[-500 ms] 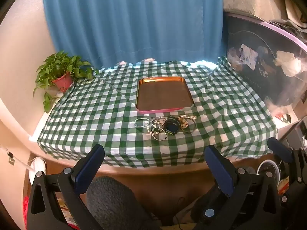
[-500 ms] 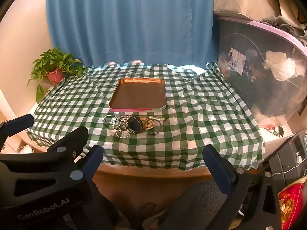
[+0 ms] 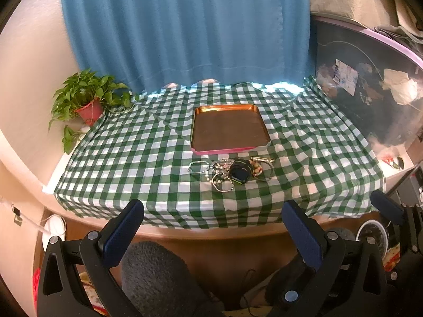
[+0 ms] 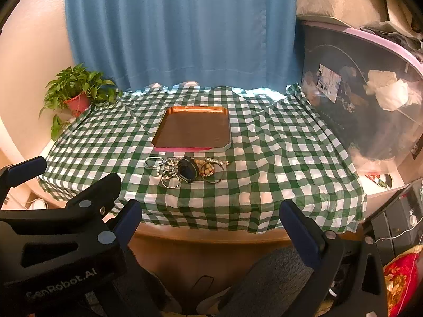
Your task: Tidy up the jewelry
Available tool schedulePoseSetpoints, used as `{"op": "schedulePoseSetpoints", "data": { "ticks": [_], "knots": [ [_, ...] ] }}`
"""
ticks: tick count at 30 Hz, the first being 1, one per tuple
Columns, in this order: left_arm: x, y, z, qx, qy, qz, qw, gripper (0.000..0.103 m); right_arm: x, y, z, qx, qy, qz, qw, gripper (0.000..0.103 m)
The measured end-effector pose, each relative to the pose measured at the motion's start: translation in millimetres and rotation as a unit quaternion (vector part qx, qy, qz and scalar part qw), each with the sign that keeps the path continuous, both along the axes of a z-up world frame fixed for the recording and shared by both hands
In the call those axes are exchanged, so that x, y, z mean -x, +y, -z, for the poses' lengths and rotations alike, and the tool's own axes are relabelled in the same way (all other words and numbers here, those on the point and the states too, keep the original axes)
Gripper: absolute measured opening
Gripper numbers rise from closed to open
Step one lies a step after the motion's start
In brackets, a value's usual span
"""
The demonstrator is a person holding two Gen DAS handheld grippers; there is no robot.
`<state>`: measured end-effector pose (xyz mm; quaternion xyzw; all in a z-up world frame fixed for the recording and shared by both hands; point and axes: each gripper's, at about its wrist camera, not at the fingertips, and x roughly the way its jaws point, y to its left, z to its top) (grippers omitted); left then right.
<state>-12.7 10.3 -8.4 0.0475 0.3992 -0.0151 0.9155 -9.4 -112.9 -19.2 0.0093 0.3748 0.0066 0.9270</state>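
Jewelry pile (image 3: 231, 171) on checked cloth (image 3: 132, 163), just before near edge of tray (image 3: 229, 128). Left tongs (image 3: 212, 227) and right tongs (image 4: 210, 224) both spread wide, empty, off table's near edge, well short of pile.

Warm, orange-tinted indoor light; you get a dimmish scene overall. Cool daylight leaks under the blue curtain (image 3: 185, 26), blowing out the far edge of the checked tablecloth (image 3: 277, 85). The copper tray (image 3: 230, 108) rim catches a glint. Strong fisheye bending at your edges, black vignette in the corners. The clear storage bin (image 4: 370, 100) shows hazy reflections. Focus stays sharp; no motion blur.
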Motion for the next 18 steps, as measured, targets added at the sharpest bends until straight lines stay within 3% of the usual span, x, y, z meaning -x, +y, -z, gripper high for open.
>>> {"op": "schedulePoseSetpoints", "data": {
  "ticks": [18],
  "knots": [
    [-6.0,-1.1,-0.6,0.006,0.003,-0.001,1.0000,0.103,1.9,-0.2,0.6,-0.001,0.001,-0.002,1.000,0.103]
  ]
}}
